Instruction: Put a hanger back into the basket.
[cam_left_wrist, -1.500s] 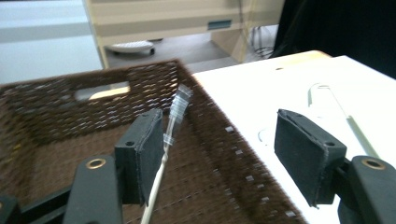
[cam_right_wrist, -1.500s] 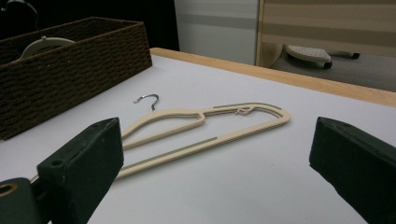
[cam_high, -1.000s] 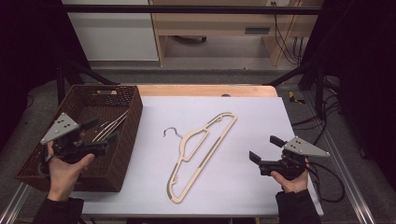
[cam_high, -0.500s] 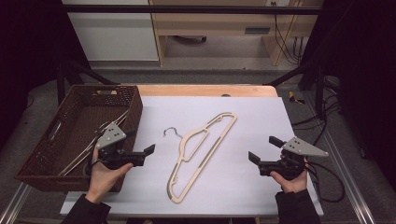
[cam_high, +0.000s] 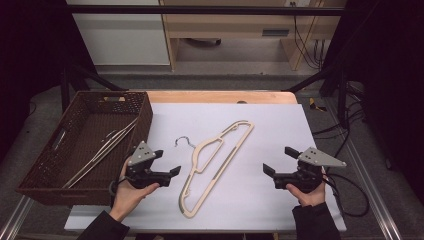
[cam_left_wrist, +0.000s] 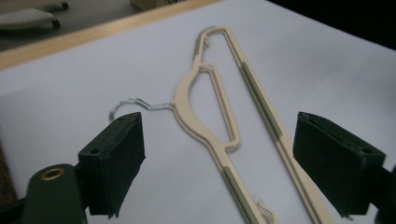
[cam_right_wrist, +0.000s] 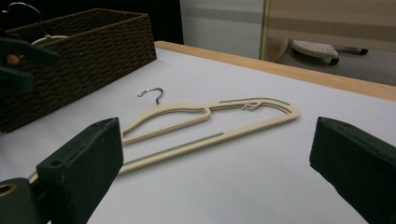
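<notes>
A cream plastic hanger (cam_high: 220, 169) with a metal hook lies flat on the white table sheet (cam_high: 280, 120), running diagonally. My left gripper (cam_high: 167, 162) sits low just left of the hanger, beside its hook, with the jaws pointing at it. They have just been closing a little but stand wide apart, with nothing between them. In the left gripper view the hanger (cam_left_wrist: 180, 105) lies just ahead of the left gripper (cam_left_wrist: 217, 140). My right gripper (cam_high: 279, 161) rests open right of the hanger, apart from it. From the right gripper (cam_right_wrist: 217, 140) the hanger (cam_right_wrist: 168, 109) lies farther off.
A dark woven basket (cam_high: 50, 160) stands at the table's left and holds several thin hangers (cam_high: 105, 145). Its wall is close behind my left hand. The basket (cam_right_wrist: 93, 42) is also in the right gripper view. A wooden table edge (cam_high: 220, 96) runs along the far side.
My left gripper has come out from over the basket, moving right and down to the white sheet beside the hanger's hook. The right gripper and the hanger have stayed put.
</notes>
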